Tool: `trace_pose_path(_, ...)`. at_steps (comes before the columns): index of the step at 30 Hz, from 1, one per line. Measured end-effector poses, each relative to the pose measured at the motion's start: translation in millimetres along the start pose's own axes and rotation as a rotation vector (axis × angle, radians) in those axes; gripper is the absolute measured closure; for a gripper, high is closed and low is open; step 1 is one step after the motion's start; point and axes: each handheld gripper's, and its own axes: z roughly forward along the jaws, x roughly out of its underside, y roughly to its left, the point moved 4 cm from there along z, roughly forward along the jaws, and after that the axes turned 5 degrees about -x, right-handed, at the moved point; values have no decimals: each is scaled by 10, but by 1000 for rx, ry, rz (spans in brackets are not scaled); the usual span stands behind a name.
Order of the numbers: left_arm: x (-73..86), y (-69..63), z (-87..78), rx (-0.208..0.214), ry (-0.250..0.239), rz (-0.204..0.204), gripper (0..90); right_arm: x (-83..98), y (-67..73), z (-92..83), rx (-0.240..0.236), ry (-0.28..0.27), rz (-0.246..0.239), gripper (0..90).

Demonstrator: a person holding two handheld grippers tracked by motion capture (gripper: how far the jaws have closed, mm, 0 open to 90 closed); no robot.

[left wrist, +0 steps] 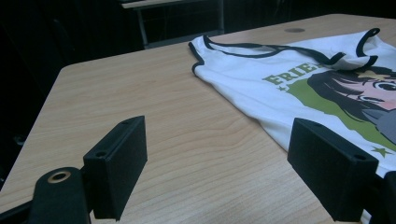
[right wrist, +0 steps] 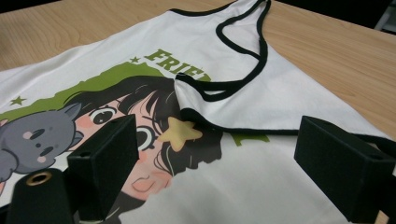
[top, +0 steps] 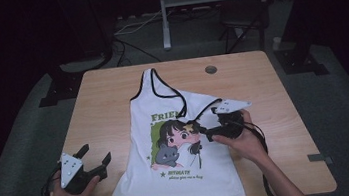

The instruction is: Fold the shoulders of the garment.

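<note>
Dark room all round, grey floor, pale wood-grain worktop in the middle with a round grommet hole near its far edge. Lying flat across the centre of that worktop: white tank top, black piping along neck and armholes, front printed with green lettering reading "FRIEN…" over a green patch, a dark-haired cartoon girl with a yellow star in her hair, a grey cat beside her, a line of small green text beneath, too fine to read. One shoulder strap stretched straight toward the far edge; other shoulder folded down over the print, its black-edged strap looped across the lettering and the girl's hair. Hem nearest the person, close to the front edge.

Left tool held over bare wood just beside the garment's lower left corner, jaws wide apart, nothing between them. Right tool over the folded-down shoulder, jaws spread wide, seemingly just above the cloth rather than pinching it.
</note>
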Motion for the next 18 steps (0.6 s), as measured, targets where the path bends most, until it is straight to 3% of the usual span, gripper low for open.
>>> trace_pose_path(18, -1, -13, 0, -1, -1, 11, 195, 108, -31, -353, 42, -33, 30, 134)
